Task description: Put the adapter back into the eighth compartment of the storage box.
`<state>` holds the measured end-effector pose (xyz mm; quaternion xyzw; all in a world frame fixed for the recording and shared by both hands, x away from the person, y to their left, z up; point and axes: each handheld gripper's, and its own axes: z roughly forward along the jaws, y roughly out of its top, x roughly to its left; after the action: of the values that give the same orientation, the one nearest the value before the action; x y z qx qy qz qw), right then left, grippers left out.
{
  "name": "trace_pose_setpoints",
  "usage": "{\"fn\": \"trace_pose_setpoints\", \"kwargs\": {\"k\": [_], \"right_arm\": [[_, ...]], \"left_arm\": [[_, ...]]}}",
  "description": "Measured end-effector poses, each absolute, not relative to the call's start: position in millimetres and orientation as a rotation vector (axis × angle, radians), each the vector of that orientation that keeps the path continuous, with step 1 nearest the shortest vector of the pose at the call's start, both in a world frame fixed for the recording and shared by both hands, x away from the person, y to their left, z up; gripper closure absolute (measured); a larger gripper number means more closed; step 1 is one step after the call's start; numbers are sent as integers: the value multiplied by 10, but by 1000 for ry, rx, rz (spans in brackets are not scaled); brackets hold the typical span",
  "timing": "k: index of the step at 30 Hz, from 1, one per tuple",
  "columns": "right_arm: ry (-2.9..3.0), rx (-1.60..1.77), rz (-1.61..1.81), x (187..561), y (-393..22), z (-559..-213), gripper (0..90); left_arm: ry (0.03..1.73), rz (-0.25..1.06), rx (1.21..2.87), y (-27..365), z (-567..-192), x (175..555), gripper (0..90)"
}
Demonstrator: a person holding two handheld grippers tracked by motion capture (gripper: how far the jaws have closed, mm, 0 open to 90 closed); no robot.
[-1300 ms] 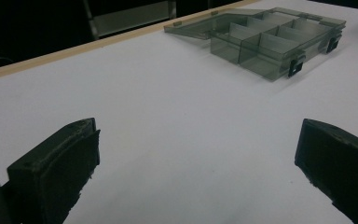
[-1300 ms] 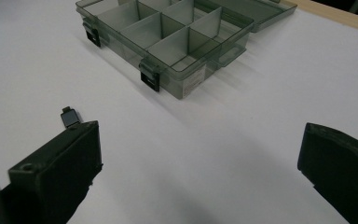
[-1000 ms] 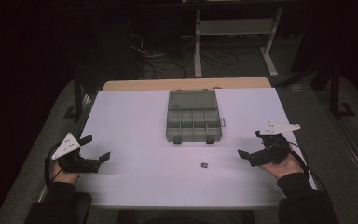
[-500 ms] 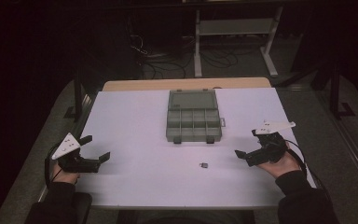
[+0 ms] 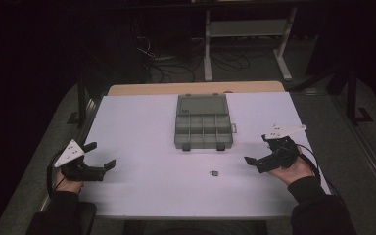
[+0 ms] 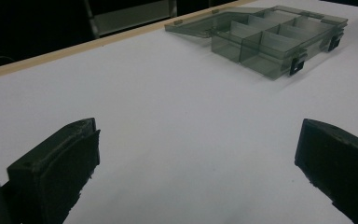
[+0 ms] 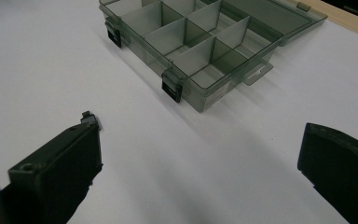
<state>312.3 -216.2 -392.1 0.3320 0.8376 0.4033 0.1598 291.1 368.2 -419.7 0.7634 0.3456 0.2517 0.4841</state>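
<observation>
High view: the right gripper [image 5: 259, 153] has its fingers wide apart and holds nothing. A tiny dark part [image 5: 214, 173] lies on the white worktop [image 5: 142, 127], near the tip of one right finger [image 7: 60, 172] but not touching it. The open grey box [image 5: 203, 123] with little rooms sits past the fingers. The left gripper [image 5: 100, 157] has its fingers wide apart too, holds nothing, and is well apart from the part.
</observation>
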Motion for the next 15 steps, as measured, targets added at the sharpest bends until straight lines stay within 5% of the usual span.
{"fn": "trace_pose_setpoints", "kwargs": {"k": [15], "right_arm": [[2455, 902, 1109, 3166, -2009, -3928, 0]], "left_arm": [[838, 613, 1863, 3677, -4199, 2911, 0]]}}
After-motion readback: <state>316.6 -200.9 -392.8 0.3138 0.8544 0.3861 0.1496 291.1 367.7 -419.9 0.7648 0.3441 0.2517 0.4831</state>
